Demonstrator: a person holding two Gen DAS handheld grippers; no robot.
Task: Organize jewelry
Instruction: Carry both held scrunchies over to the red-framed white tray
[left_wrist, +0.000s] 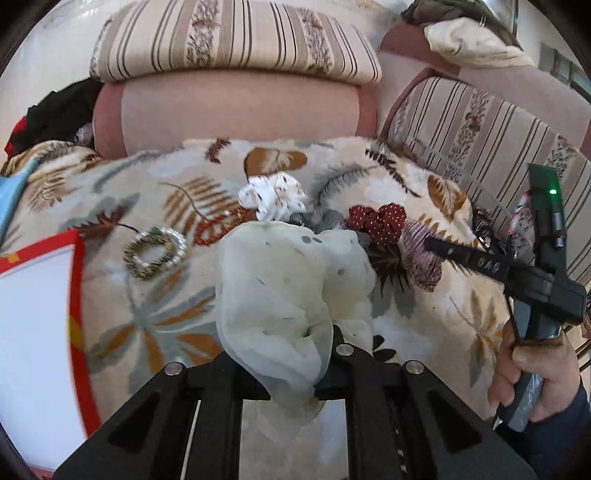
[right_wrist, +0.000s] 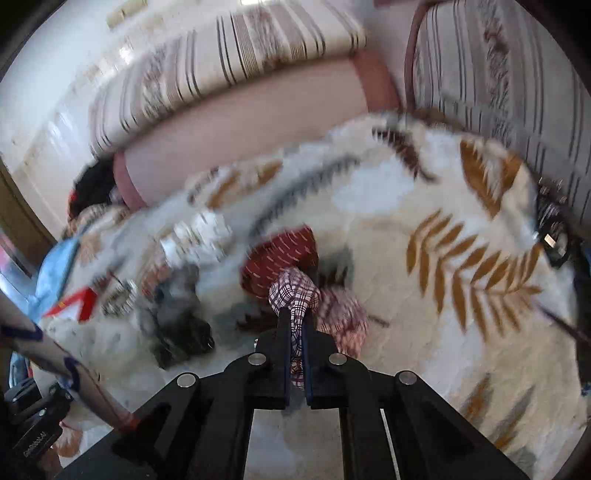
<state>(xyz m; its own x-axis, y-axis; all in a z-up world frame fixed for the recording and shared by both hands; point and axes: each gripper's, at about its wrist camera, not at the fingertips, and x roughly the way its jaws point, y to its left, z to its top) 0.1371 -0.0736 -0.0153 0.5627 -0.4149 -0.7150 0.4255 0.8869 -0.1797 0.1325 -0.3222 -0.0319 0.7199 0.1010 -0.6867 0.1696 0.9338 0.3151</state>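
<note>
On blanket (left_wrist: 155, 314): left jaws clamp cream scrunchie (left_wrist: 280, 288), right jaws plaid scrunchie (right_wrist: 295, 295)

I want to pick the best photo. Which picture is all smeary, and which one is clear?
The right wrist view is smeary: the leaf blanket and red scrunchie look streaked from motion, though the checked scrunchie in the right gripper is sharper. The left wrist view is clear: the cream scrunchie and glittery ring show crisply. Both bend at the edges.
</note>
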